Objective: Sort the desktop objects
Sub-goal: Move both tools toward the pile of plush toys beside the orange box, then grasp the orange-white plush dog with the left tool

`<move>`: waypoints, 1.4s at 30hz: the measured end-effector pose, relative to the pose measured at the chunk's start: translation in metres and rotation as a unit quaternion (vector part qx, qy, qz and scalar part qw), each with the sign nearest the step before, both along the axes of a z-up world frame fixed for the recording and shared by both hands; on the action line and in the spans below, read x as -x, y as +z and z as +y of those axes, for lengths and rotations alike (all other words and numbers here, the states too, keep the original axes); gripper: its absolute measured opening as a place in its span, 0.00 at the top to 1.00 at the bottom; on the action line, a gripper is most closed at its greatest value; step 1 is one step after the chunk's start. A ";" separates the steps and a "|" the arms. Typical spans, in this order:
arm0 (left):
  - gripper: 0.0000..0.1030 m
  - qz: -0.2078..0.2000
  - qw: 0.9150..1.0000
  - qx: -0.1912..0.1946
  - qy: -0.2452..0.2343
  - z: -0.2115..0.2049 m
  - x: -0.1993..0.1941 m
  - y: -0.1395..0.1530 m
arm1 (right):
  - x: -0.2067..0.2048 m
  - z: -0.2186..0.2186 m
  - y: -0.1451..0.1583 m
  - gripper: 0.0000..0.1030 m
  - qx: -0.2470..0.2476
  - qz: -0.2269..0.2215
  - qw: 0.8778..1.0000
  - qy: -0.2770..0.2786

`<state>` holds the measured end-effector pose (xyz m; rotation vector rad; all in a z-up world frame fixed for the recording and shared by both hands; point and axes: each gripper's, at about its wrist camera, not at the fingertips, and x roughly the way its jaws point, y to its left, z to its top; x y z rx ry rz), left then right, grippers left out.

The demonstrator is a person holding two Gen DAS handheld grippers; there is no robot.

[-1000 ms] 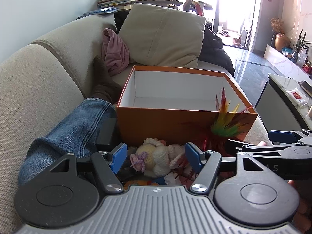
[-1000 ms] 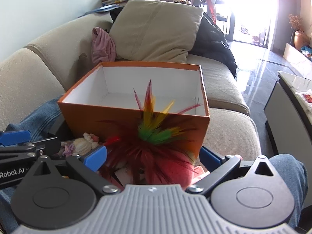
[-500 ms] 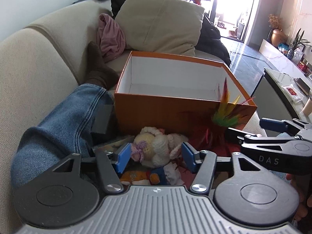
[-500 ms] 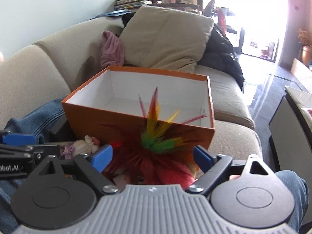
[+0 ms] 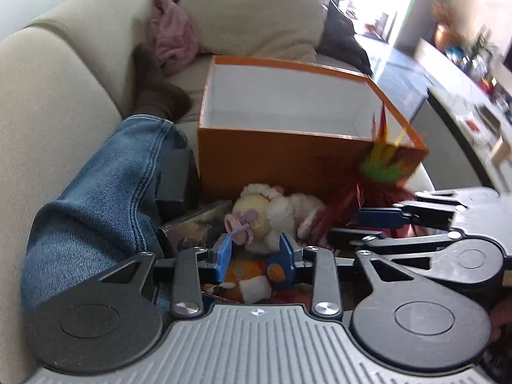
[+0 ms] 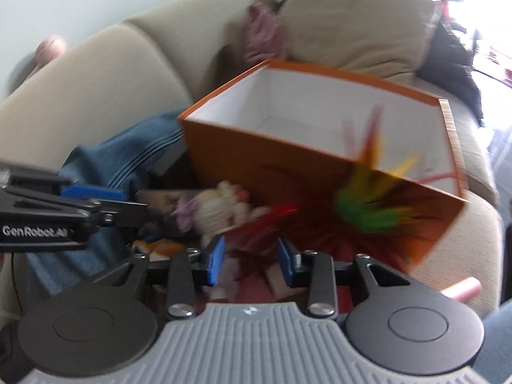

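An empty orange box (image 5: 288,156) with a white inside stands on the sofa; it also shows in the right wrist view (image 6: 288,160). In front of it lie a cream knitted doll (image 5: 265,214), an orange soft toy (image 5: 246,272) and a red feather toy (image 6: 368,214) with green and yellow tips. My left gripper (image 5: 254,256) has narrowed its jaws around the doll's lower edge. My right gripper (image 6: 251,259) has narrowed its jaws around the red feathers' base. The right wrist view is blurred.
A jeans-clad leg (image 5: 105,198) lies left of the box, with a dark block (image 5: 176,179) beside it. A beige cushion (image 5: 256,12), pink cloth (image 5: 172,38) and black garment (image 5: 342,35) sit behind. A white counter (image 5: 473,102) stands to the right.
Both grippers have dropped toward the toy pile and their jaws have closed from wide open to a narrow gap. The right gripper has swung left.
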<state>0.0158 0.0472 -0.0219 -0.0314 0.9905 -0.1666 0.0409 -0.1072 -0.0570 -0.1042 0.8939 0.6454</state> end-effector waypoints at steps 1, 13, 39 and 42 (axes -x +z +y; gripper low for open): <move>0.63 0.005 1.000 -0.004 -0.011 0.000 -0.001 -0.001 | 0.000 0.003 -0.002 0.64 0.002 0.008 1.000 0.012; 0.53 0.056 0.991 -0.055 -0.111 -0.013 -0.020 -0.012 | -0.031 0.035 -0.014 0.65 0.050 0.011 0.995 0.087; 0.45 0.129 0.927 -0.231 -0.265 -0.062 -0.026 -0.094 | -0.050 0.060 -0.034 0.58 0.102 -0.027 0.970 0.219; 0.47 0.127 0.935 -0.215 -0.252 -0.056 -0.022 -0.089 | -0.045 0.053 -0.026 0.63 0.091 -0.030 0.973 0.209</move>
